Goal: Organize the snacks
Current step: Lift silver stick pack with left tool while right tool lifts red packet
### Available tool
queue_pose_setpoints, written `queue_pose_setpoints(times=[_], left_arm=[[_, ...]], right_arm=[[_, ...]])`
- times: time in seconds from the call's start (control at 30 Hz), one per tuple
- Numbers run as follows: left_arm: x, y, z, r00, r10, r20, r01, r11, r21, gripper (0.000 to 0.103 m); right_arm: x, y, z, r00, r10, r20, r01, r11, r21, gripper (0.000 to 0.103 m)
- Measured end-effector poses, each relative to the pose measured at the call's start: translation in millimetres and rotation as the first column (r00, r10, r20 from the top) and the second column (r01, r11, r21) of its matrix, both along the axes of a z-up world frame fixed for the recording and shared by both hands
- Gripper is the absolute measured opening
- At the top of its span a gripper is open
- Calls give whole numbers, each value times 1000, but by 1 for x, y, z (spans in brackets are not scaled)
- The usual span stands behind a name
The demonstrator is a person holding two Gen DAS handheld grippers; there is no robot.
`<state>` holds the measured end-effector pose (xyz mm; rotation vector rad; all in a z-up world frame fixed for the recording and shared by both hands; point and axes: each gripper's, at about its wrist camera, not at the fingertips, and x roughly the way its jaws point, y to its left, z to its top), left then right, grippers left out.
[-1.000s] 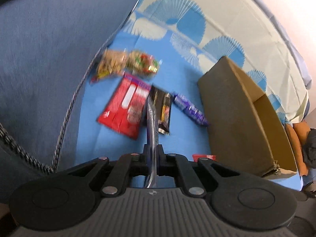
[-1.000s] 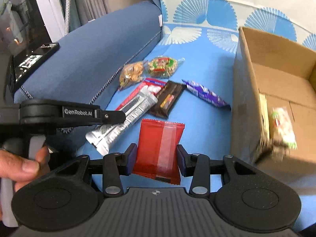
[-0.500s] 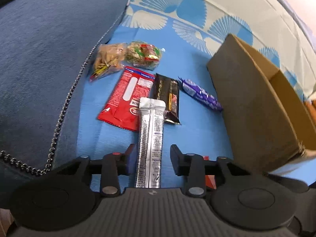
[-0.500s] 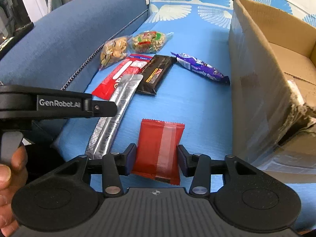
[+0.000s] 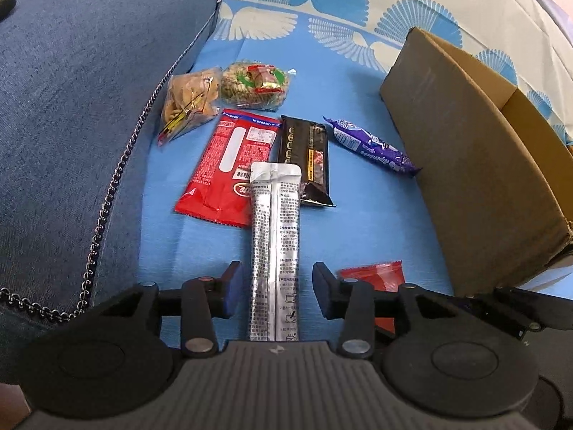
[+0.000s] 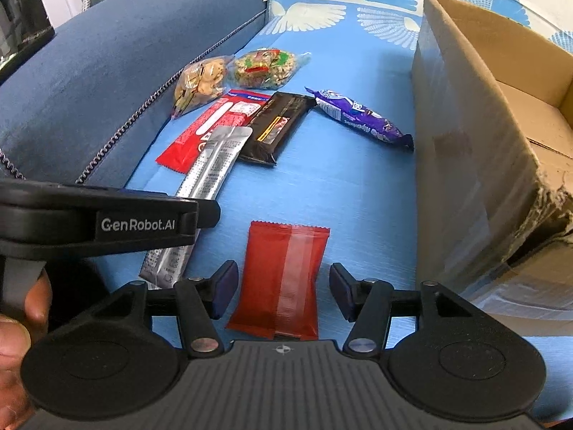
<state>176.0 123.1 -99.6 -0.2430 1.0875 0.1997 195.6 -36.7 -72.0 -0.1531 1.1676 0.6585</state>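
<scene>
— So, where do you stand right now?
— Your left gripper [image 5: 274, 288] has its jaws spread, with clear gaps either side of the silver sachet [image 5: 275, 236] lying on the blue cover; your right gripper [image 6: 283, 288] is likewise parted around the red packet [image 6: 283, 279], touching neither edge. Nothing is held.
— And what could go wrong?
— The silver sachet is long and its far end overlaps the red wrapper [image 5: 229, 165] and sits against the black bar [image 5: 306, 157]. Pinch it only at the near end and it will probably droop and drag those two along (or slip out, being glossy film). The red packet is flat on soft fabric, so your pads may skate over it or catch the cover.
— Anything about the box?
— The cardboard box [image 6: 476, 114] stands just to your right with a tall wall; carry a limp packet low and it likely snags the rim. Your two grippers are also side by side, so lifting together risks a knock
</scene>
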Motion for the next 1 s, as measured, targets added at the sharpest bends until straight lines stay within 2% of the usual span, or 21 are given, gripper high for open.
queue_pose_setpoints(times=[0.23,0.5,0.73,1.0], left_arm=[[2,-2,-4,1000,-8,-21,8,1000,16,47],[3,-7,-6,999,-22,-32,23,999,47,47],[4,-10,-7,999,-30,-39,32,997,66,46],[5,-13,-8,998,-38,-44,43,994,99,33]], right_arm=[[-1,4,-4,1000,16,13,-16,1000,-24,58],[-3,5,-4,999,39,38,-37,999,-37,46],[-4,5,0,998,38,56,-37,999,-28,44],[-1,2,5,997,27,71,-26,1000,-7,44]])
